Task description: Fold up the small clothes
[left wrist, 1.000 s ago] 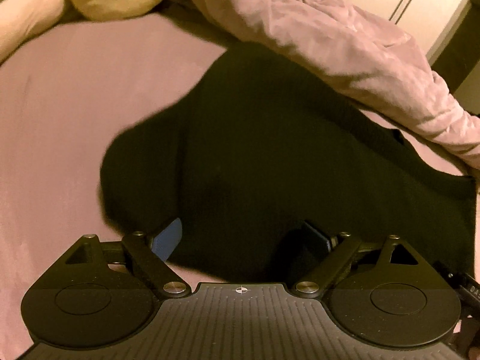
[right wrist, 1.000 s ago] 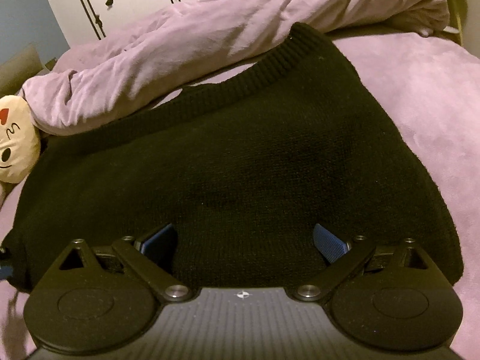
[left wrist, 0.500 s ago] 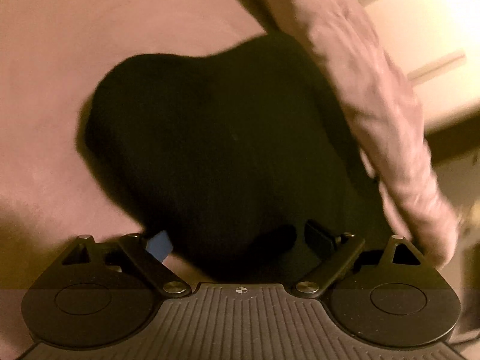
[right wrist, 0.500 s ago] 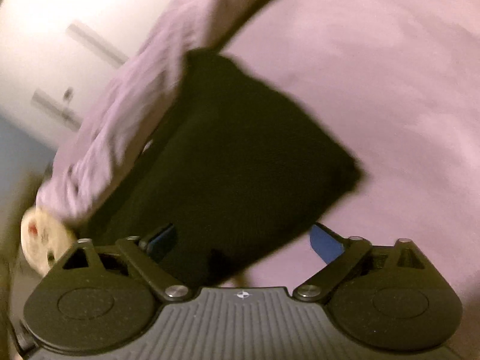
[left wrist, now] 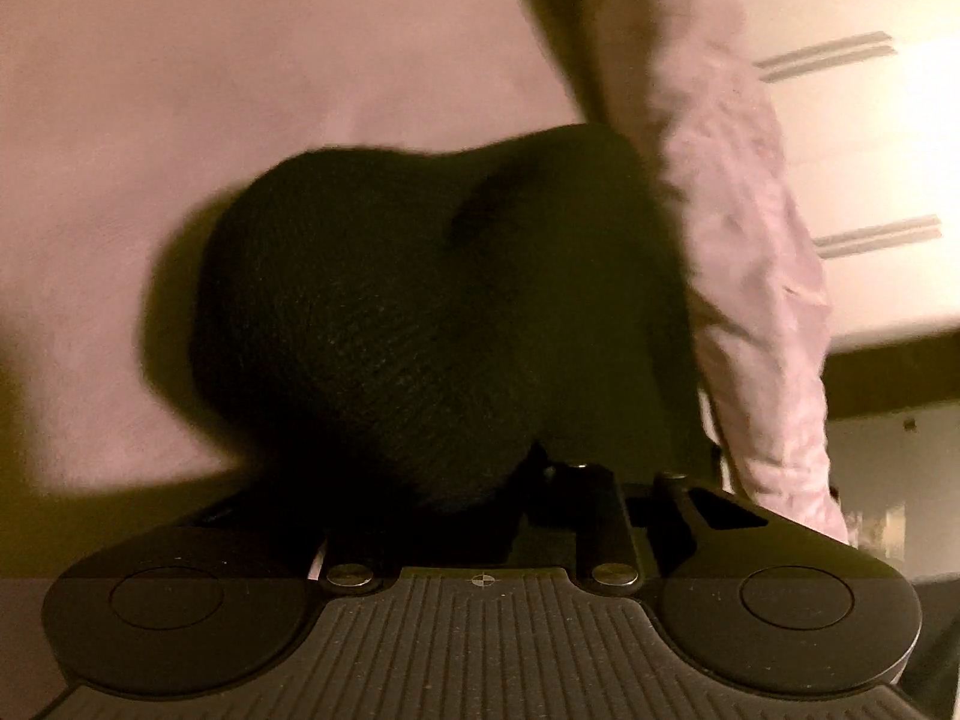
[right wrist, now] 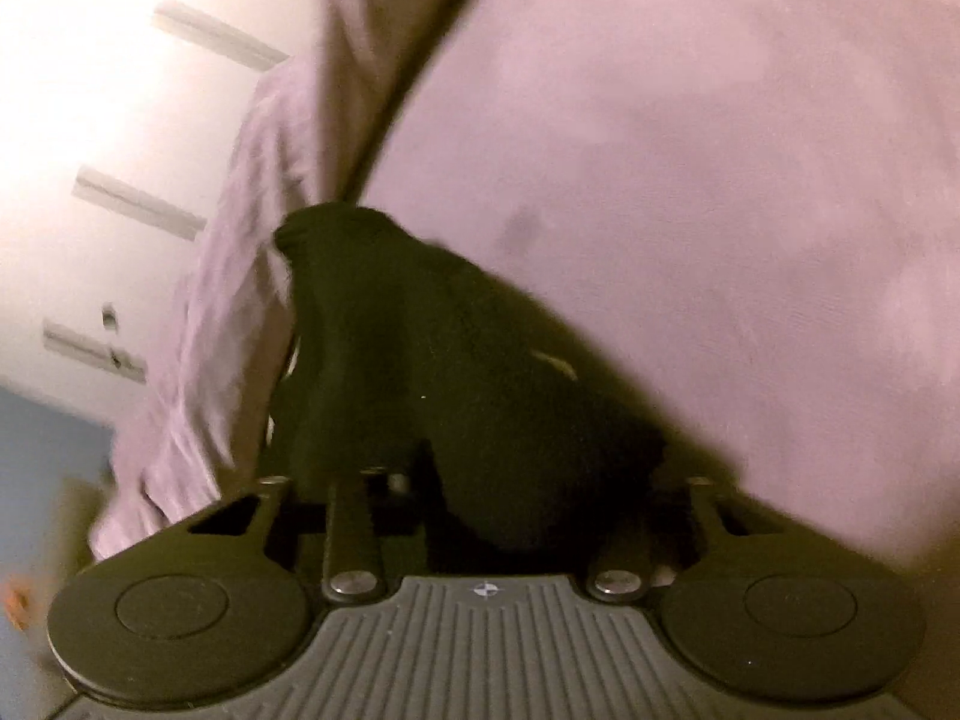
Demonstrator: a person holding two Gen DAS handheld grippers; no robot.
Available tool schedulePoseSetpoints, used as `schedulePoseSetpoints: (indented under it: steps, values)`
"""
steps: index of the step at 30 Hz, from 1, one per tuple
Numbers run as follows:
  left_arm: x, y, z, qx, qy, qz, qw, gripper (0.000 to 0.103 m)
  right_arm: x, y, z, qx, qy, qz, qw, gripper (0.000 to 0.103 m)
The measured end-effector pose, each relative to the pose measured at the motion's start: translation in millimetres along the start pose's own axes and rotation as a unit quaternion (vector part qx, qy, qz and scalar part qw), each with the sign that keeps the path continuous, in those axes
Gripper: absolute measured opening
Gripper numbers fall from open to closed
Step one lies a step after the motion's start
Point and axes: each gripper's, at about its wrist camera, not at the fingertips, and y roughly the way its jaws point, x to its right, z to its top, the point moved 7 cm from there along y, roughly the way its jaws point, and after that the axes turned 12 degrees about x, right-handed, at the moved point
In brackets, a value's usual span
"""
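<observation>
A black knitted garment is bunched and lifted above the pink bed sheet. My left gripper is shut on one edge of it; its fingertips are hidden in the black knit. In the right wrist view the same black garment hangs from my right gripper, which is shut on another edge, fingertips also buried in the fabric. Both views are tilted and blurred.
A crumpled pink duvet lies along the bed's far side and also shows in the right wrist view. White wardrobe doors stand behind it. The pink sheet spreads beyond the garment.
Both grippers closed from open onto the black garment's edges and lifted it off the bed; it went from lying spread flat to hanging bunched. Both cameras tilted strongly.
</observation>
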Motion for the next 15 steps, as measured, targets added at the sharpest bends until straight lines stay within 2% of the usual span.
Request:
schedulePoseSetpoints:
  steps: [2,5,7,8,9,11,12,14,15]
  values:
    - [9,-9,-2,0.006,0.034,-0.010,0.9994,0.020,-9,-8,4,0.008,-0.052,0.001,0.999,0.027]
    - [14,-25,-5,0.012,0.039,-0.031,0.9987,0.016,-22,-18,8,0.021,-0.109,0.004,0.994,0.027]
    - [12,-28,-6,0.013,0.064,-0.019,0.9977,0.017,-26,-17,10,0.024,-0.138,-0.008,0.990,0.028]
    - [9,-28,-8,0.015,0.086,-0.006,0.9962,0.022,-28,-13,9,0.019,-0.154,-0.020,0.988,0.031]
    - [5,-27,-9,0.012,0.102,0.004,0.9947,0.033,-29,-12,7,0.011,-0.168,-0.033,0.985,0.033]
    - [-3,-27,-5,0.007,0.110,0.020,0.9937,0.051,-33,-13,5,0.004,-0.197,-0.047,0.979,0.045]
    - [-6,-28,-1,0.010,0.110,0.018,0.9937,0.053,-38,-19,4,0.011,-0.218,-0.051,0.974,0.049]
    - [-13,-30,10,0.010,0.102,0.014,0.9946,0.055,-45,-31,1,0.029,-0.263,-0.062,0.962,0.067]
    - [-17,-29,14,0.009,0.093,0.015,0.9955,0.057,-50,-36,-2,0.040,-0.288,-0.065,0.954,0.069]
